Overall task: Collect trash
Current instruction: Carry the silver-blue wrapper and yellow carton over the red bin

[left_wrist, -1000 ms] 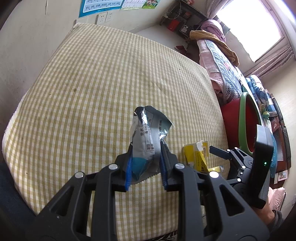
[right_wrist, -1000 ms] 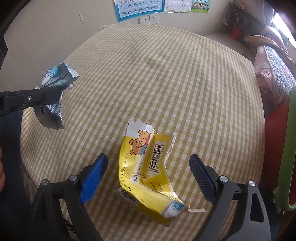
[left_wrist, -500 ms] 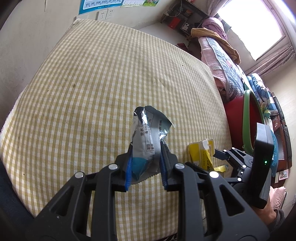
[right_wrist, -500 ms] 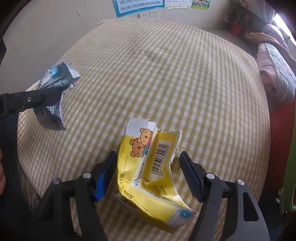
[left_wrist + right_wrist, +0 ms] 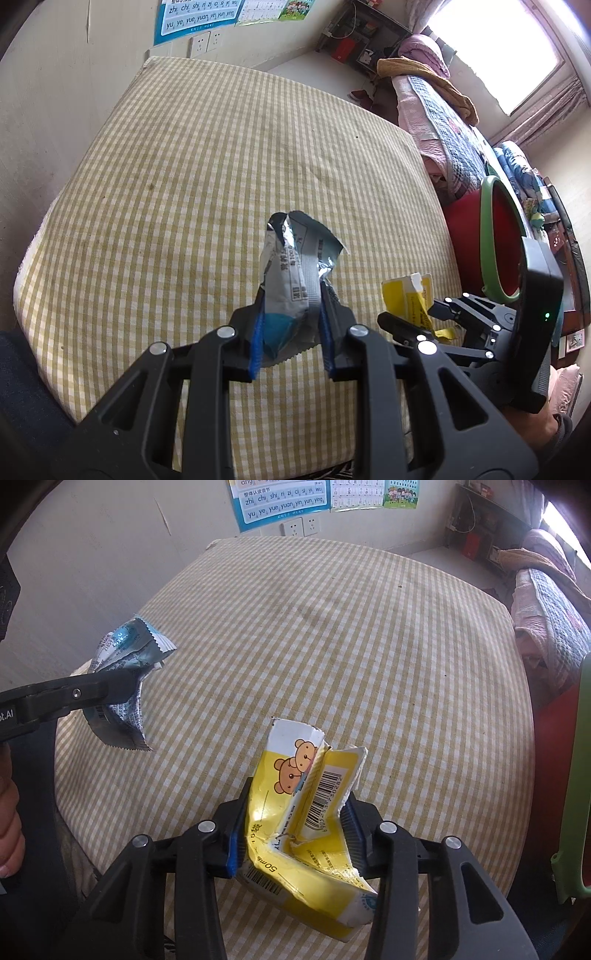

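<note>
Two pieces of trash are held, one in each tool. The left gripper (image 5: pixel 291 332) has its jaws pressed together on the silver wrapper (image 5: pixel 291 273), which stands up tall between them, above the bench (image 5: pixel 184 184) with its checked cloth. The right gripper (image 5: pixel 293 834) has its jaws squeezed on the yellow carton (image 5: pixel 295 812). The carton is bent and torn, and its long side points up and away from the tool. Its low end hangs out under the jaws, and I cannot tell if it touches the cloth.

The red bin (image 5: pixel 498 243) with the green rim sits off the right edge of the bench. It lies to the right of both tools, and the right one is nearer to it. I think the next move is to swing right and let go over the bin. Both tools point forward and a bit down.
</note>
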Demonstrator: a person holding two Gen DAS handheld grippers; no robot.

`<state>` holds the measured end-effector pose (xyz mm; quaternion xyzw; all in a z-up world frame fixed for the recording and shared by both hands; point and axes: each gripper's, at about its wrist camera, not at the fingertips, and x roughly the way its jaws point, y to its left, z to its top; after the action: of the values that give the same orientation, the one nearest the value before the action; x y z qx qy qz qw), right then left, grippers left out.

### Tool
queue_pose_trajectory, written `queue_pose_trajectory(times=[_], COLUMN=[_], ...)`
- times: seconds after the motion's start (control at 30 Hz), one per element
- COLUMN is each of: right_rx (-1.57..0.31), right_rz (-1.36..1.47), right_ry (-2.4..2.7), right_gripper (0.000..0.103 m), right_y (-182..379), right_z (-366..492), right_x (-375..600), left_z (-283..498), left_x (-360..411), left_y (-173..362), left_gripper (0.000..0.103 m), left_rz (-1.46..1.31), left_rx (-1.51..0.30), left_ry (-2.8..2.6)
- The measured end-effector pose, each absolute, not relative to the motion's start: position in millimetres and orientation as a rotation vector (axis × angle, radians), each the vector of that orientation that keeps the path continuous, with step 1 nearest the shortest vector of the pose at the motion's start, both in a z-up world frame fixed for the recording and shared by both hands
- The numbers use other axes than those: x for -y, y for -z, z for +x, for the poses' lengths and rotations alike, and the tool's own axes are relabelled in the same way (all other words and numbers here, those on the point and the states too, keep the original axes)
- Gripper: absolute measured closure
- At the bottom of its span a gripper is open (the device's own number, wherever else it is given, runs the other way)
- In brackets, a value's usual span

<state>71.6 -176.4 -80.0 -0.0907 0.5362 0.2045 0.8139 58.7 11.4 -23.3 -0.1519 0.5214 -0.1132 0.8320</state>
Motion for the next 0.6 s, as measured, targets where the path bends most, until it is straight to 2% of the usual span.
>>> queue_pose_trajectory(times=[0.6], right_rx=[-0.959], right_rz=[-0.059], right_ry=[-0.339], right_gripper=[0.060], right_y=[-0.9], right_z=[73.3], right_x=[247.5], left_z=[66.9], left_x=[39.3], left_y=[-26.3], left_gripper=[0.080], left_rz=[-0.224], left_rx=[-1.030], left_ry=[0.337])
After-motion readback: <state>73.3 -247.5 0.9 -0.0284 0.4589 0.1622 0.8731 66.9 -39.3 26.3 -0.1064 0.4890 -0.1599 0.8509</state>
